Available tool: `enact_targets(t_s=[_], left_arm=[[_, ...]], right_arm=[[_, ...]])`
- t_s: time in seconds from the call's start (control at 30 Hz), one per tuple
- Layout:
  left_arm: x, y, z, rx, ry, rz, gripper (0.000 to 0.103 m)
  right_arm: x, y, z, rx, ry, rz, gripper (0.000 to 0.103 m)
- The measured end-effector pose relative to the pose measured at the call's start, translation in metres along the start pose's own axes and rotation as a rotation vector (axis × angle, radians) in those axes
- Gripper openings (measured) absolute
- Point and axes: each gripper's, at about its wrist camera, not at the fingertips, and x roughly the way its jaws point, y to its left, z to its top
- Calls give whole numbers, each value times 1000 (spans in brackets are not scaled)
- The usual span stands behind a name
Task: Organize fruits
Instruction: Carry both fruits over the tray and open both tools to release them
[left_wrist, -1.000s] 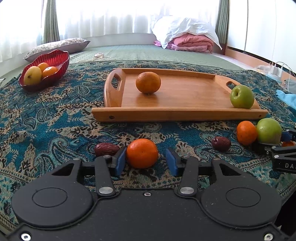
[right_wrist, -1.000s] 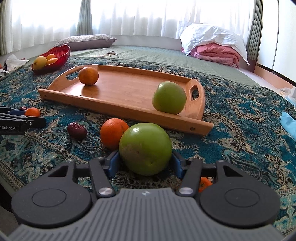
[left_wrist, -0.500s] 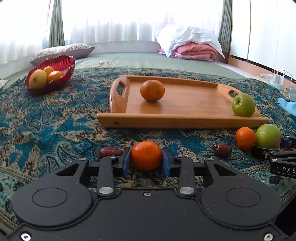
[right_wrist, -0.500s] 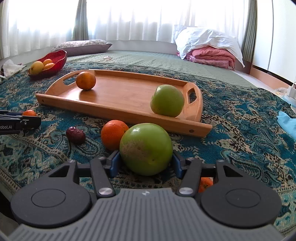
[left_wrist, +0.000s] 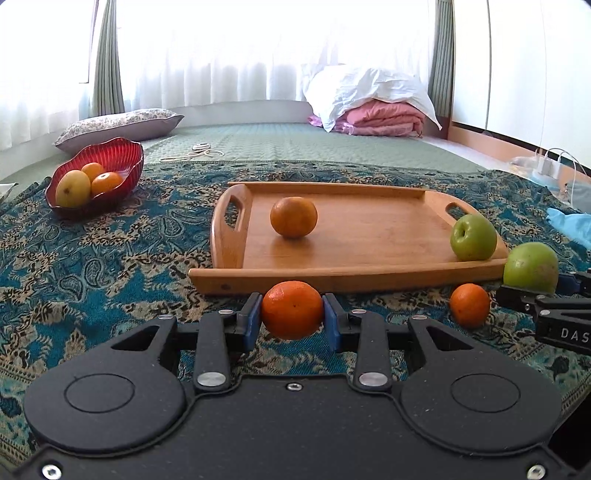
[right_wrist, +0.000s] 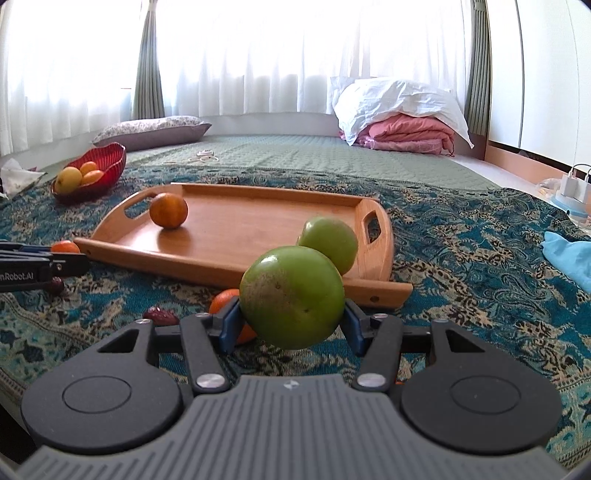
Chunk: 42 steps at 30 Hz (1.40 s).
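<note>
Gripping glossy orange, speckled green apple

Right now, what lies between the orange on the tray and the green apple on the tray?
Only bare wood of the tray lies between the orange and the green apple, seen in the left wrist view.

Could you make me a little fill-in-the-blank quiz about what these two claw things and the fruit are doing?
1. The left gripper is shut on a round ____ fruit.
2. The right gripper grips a large green apple, colour ____.
3. The rectangular wooden tray holds one orange and one small green ____.
4. The ribbed glass bowl of fruit is ____.

Missing words: orange; green; apple; red
</note>
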Motion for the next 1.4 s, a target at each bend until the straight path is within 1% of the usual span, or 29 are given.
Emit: enact_targets(t_s=[0.33, 0.5, 0.7, 0.9, 1.07, 1.17, 1.27, 1.4], left_arm=[[8, 0, 25, -22, -6, -32, 33], [17, 4, 43, -40, -15, -48, 33], [33, 12, 66, -61, -20, -64, 33], [58, 22, 96, -86, -22, -76, 33], [85, 27, 118, -101, -1, -87, 33], [108, 27, 127, -105, 38, -81, 33], [130, 29, 134, -132, 90, -88, 33], [153, 27, 138, -141, 128, -79, 33]], right_arm=[[0, -3, 19, 25, -35, 10, 59], [8, -5, 32, 50, -50, 16, 59], [23, -10, 52, 81, -53, -1, 59], [56, -28, 76, 127, 9, -26, 59], [82, -43, 90, 173, 57, -24, 59], [98, -45, 96, 174, 85, -24, 59], [112, -45, 100, 165, 115, -25, 59], [129, -48, 100, 182, 154, -13, 58]])
